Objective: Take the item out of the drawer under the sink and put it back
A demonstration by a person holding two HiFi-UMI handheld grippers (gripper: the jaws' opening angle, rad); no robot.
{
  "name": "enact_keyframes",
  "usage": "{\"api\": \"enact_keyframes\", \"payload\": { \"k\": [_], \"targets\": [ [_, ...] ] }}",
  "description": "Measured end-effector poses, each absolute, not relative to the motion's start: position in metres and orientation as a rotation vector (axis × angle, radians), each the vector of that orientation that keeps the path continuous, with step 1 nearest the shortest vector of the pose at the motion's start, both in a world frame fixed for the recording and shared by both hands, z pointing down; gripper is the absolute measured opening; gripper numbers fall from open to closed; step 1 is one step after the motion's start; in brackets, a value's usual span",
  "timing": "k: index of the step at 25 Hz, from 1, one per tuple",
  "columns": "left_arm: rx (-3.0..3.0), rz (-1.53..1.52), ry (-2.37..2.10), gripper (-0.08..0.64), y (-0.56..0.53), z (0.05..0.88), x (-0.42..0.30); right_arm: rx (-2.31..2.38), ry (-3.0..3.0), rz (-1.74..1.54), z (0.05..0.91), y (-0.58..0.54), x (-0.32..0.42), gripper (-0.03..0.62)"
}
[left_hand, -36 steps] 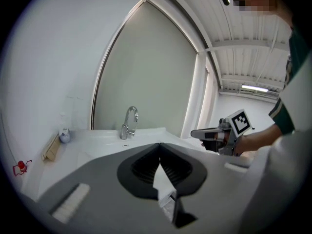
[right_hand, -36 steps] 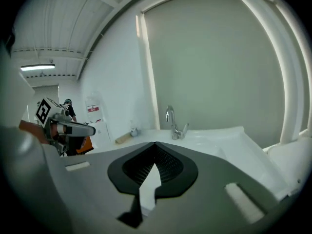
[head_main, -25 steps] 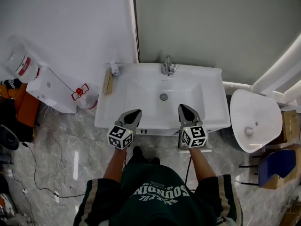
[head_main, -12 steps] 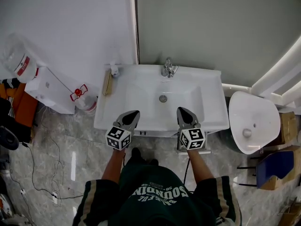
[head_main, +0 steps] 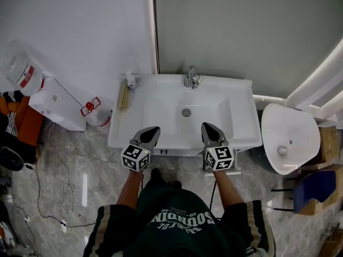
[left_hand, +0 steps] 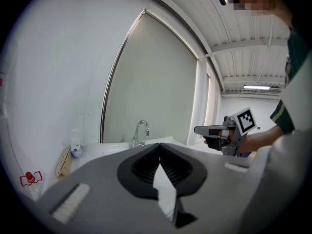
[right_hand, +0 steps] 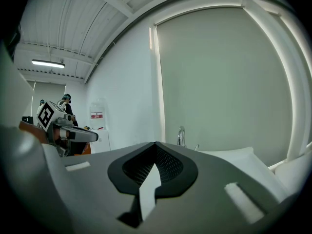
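Hovering side by side over the front rim of the white ceramic wash basin (head_main: 161, 98), the grey left tongs (head_main: 153, 128) and the grey right tongs (head_main: 208, 126) each have their jaws pressed together with nothing between them. A chrome tap (head_main: 191, 77) stands at the basin's back edge. The basin hides the drawer beneath it, so the item cannot be seen.

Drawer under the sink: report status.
Left gripper shut, empty. Right gripper shut, empty. Both over the sink front edge. Drawer hidden below, item not in view.
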State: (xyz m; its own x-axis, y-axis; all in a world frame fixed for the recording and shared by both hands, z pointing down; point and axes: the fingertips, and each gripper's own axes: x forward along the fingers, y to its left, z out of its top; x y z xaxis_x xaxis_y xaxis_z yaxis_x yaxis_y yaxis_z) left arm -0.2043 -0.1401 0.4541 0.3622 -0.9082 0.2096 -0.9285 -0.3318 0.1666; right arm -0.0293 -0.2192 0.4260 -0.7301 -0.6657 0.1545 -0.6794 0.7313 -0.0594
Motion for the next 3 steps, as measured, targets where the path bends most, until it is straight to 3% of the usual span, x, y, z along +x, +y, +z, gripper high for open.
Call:
{"api": "enact_keyframes", "payload": {
  "k": [3],
  "targets": [
    [2.372, 0.120, -1.636, 0.051, -0.1420, 0.4545, -0.2036, 1.096, -2.810, 0.172, 0.4263, -0.2204, -0.0290, 0.002]
  ]
}}
